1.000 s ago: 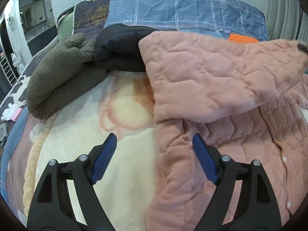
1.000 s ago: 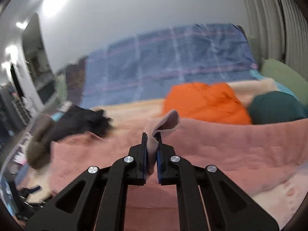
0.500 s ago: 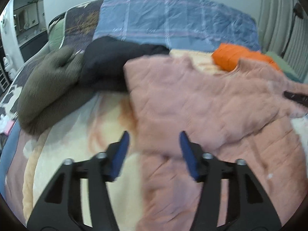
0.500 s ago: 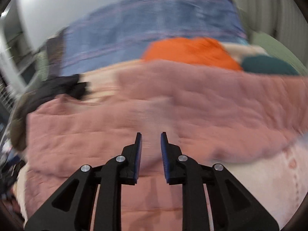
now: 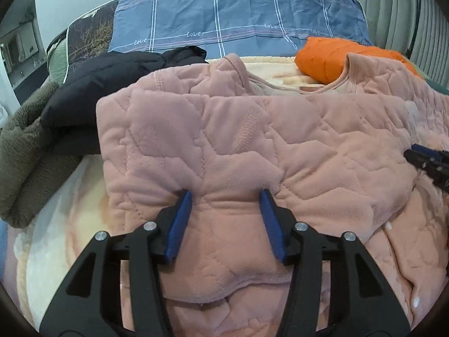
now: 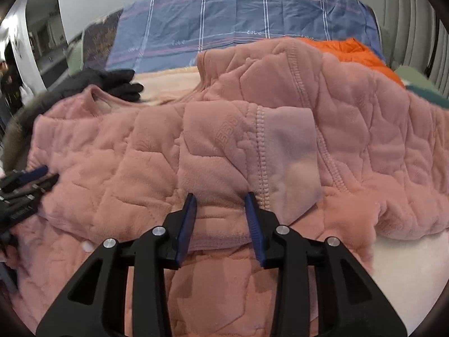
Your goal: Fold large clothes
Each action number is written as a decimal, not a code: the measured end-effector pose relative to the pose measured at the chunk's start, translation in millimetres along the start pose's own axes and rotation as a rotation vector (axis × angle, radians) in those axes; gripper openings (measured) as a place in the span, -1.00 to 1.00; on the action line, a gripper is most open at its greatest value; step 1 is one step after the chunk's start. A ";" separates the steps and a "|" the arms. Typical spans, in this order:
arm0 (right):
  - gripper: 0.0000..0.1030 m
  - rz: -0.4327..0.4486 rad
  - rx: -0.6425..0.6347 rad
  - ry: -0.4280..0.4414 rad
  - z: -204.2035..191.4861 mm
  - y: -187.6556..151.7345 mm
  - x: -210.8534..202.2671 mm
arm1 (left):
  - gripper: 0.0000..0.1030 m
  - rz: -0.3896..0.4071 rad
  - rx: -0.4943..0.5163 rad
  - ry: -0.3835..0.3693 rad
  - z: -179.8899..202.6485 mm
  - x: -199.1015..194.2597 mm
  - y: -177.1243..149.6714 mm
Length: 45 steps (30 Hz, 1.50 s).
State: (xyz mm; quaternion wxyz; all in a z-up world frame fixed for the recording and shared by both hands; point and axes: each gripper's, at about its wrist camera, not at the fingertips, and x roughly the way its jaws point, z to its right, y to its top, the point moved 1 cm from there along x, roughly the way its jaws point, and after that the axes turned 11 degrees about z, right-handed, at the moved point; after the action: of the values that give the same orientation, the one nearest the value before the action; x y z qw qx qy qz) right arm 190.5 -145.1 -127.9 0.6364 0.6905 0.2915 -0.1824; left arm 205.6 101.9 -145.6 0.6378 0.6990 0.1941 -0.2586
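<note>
**Left wrist view: pink quilted jacket mid-fold on the bed**

The jacket (image 5: 252,146) fills the centre of the frame, a sleeve laid across its body; black (image 5: 112,84) and orange (image 5: 336,56) clothes lie at upper left and upper right, on a cream blanket (image 5: 64,224). The left gripper (image 5: 224,221) stands partly open, its jaws having just widened a little, fabric bunched between the pads but not visibly pinched. In the right wrist view the right gripper (image 6: 221,221) has just been opening over the sleeve's cuff (image 6: 289,163), cloth between the jaws, apparently released. The jacket looks thick, soft and limp, light for its bulk, likely springy at creases; stitched hems, cuffs and shoulder seams appear the surest holds; plush fleece may slip from a shallow pinch.
</note>
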 end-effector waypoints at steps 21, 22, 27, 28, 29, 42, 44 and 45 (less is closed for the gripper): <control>0.56 0.303 0.811 -0.289 331.7 -45.7 -172.0 | 0.48 0.018 0.055 -0.195 79.5 0.6 -2.9; 0.59 0.313 0.819 -0.271 337.6 -43.7 -169.0 | 0.48 0.019 0.059 -0.191 80.3 -0.8 -3.8; -0.49 0.370 0.878 -0.216 350.8 -45.1 -157.8 | 0.48 0.023 0.067 -0.183 84.5 -0.8 -3.8; -0.84 0.367 0.872 -0.216 349.7 -44.8 -158.4 | 0.48 0.023 0.066 -0.184 83.8 -0.8 -2.7; -0.98 0.380 0.858 -0.217 346.2 -42.9 -161.1 | 0.48 0.023 0.064 -0.186 82.4 0.2 -0.6; -1.00 0.604 0.331 -0.025 164.7 67.4 -216.5 | 0.48 0.026 0.049 -0.199 80.5 -0.6 2.0; -1.00 0.580 0.270 0.075 128.3 81.4 -207.1 | 0.48 0.027 0.043 -0.204 79.2 -0.9 2.5; -1.00 0.561 0.252 0.115 106.6 86.5 -200.7 | 0.48 0.027 0.041 -0.206 79.0 -1.0 2.8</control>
State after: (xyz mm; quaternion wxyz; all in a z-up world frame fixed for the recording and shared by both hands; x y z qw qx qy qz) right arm 104.9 -286.0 50.8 0.5536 0.8267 0.1001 0.0050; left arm 197.5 23.3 -146.9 0.6433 0.6843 0.1126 -0.3244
